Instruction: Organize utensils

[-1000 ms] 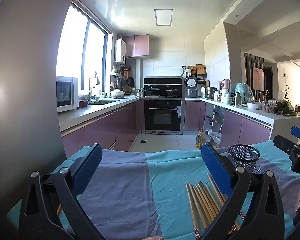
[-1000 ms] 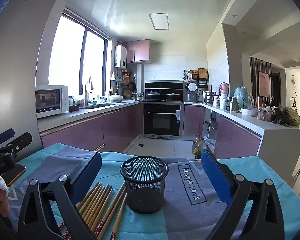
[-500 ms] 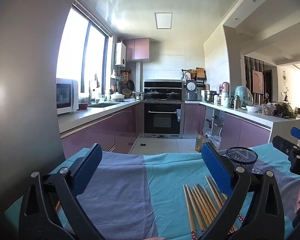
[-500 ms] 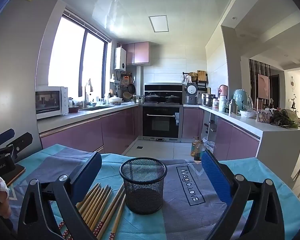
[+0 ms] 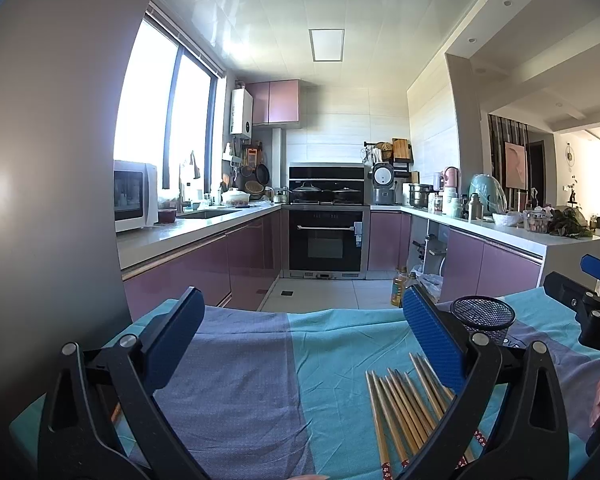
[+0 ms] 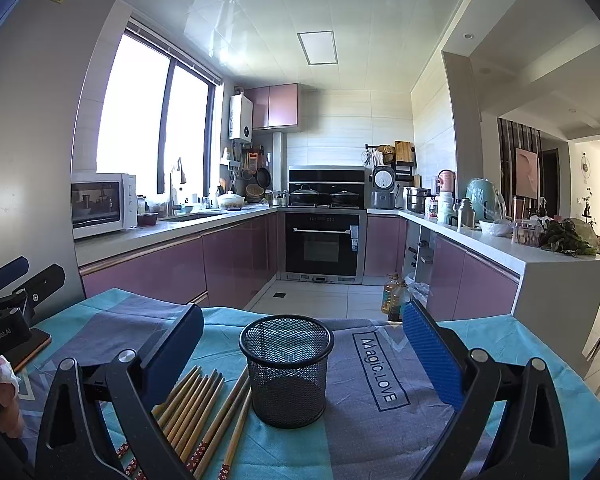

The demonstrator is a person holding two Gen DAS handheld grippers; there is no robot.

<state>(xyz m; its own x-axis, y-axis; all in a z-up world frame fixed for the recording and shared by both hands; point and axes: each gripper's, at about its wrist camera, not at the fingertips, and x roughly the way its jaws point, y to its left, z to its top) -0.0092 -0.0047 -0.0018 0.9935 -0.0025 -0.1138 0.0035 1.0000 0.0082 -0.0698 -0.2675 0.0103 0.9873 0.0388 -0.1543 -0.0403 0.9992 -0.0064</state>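
Both grippers are held wide apart w/ nothing gripped: left gripper [image 5: 300,336], right gripper [image 6: 302,344]. Vs 1 s ago, both views are tilted slightly up. Black wire-mesh cup [image 6: 286,372] is seen upright on the teal-and-grey tablecloth [image 6: 364,408]; wooden chopsticks w/ red patterned ends [image 6: 204,412] are laid flat just beside it, unmoved.

"Magic.LOVE" on tablecloth [image 6: 380,392]; "GenRoboLAI" on left hand-held gripper [image 6: 4,280].
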